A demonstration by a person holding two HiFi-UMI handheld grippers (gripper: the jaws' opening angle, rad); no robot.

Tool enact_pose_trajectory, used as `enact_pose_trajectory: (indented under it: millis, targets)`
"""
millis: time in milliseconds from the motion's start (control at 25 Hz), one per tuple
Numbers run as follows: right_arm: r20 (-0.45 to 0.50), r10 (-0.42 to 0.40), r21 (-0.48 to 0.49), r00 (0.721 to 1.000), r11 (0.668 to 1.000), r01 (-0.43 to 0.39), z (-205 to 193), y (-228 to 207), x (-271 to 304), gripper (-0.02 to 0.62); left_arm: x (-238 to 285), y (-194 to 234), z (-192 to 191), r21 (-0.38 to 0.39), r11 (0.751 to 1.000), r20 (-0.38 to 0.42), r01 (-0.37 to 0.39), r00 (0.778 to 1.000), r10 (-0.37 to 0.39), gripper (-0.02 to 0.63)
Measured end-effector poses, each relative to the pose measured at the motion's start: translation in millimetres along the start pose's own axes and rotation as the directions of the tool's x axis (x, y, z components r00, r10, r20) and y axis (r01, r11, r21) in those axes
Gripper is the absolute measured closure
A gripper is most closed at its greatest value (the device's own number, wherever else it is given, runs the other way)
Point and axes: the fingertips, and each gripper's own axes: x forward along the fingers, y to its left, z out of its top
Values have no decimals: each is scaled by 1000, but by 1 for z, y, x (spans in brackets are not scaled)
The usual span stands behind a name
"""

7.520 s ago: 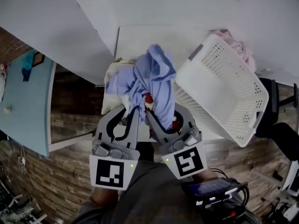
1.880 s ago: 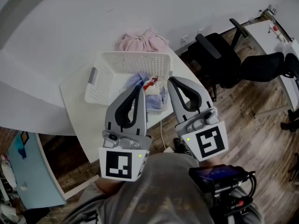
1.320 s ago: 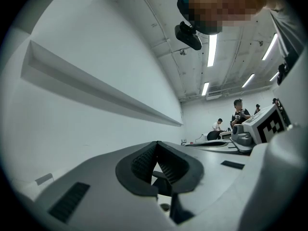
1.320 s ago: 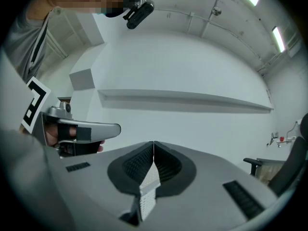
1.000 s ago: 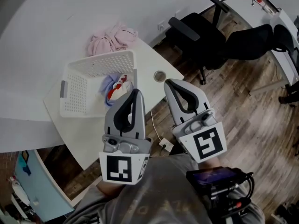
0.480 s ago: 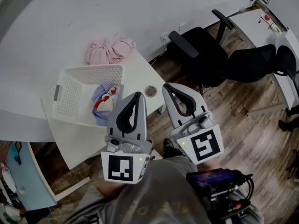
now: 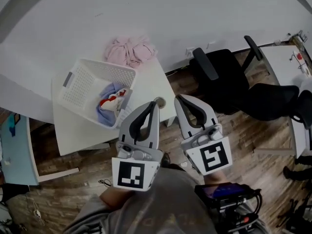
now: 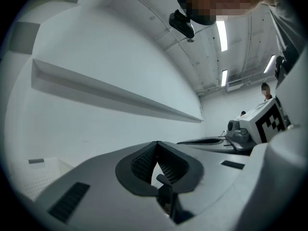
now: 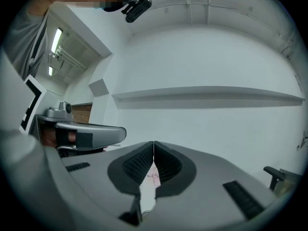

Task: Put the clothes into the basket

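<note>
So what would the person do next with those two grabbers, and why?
Probably bring both grippers to the table and open one toward the pink clothes. That heap lies outside the basket, which holds blue and red clothes, while the left gripper and right gripper are both shut, empty, and off over the floor.

The basket [image 7: 78,89] is matt white perforated plastic; the clothes [image 7: 109,106] in it and the pink heap [image 7: 130,51] are soft, crumpled cloth. The worktop [image 7: 78,135] is smooth white, the floor [image 7: 273,145] grained wood planks.
</note>
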Motion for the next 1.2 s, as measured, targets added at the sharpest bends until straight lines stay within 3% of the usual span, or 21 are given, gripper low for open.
enact_pose_trajectory:
  millis: [160, 400, 800, 1200]
  targets:
    - [4, 48, 1, 999, 999, -48, -4, 1, 3, 588, 3, 1, -1, 4, 999, -7, -42, 999, 42, 597]
    - [1, 56, -5, 998, 998, -56, -13, -20, 19, 588, 26, 5, -7, 2, 998, 13, -58, 998, 58, 598]
    - [-26, 125, -14, 992, 992, -126, -33, -77, 75, 588, 101, 32, -31, -46, 987, 6, -152, 988, 152, 598]
    - [-49, 211, -27, 976, 977, -213, -36, -124, 130, 588, 163, 62, -32, -57, 967, 9, -248, 968, 249, 598]
